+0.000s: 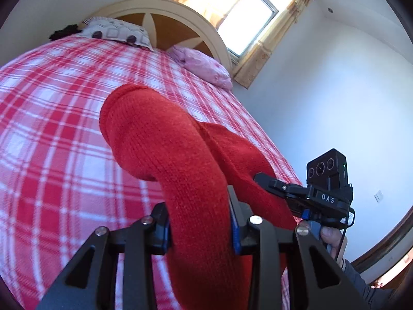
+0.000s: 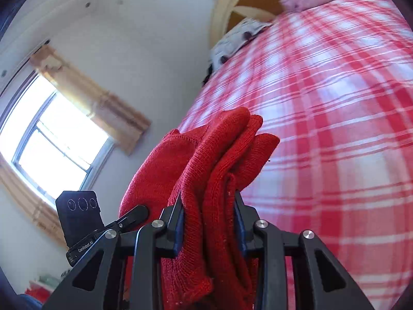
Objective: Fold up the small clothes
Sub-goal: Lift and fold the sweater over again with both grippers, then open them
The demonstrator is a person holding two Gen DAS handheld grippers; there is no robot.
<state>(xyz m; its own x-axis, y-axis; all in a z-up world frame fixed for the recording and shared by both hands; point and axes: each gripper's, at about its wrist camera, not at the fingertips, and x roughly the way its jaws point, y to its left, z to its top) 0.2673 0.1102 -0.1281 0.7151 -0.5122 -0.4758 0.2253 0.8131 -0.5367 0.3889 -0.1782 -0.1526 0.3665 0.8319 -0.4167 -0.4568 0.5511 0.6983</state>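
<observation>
— What am I holding?

— A red knit sock (image 1: 165, 142), thick, soft and floppy, lifted over the plaid bed (image 1: 51, 129). My left gripper (image 1: 198, 222) pinches one end; my right gripper (image 2: 209, 222) clamps bunched layers.

— Pose?

— Both tilt upward, near each other. I'd grip the edges; it sags.
</observation>
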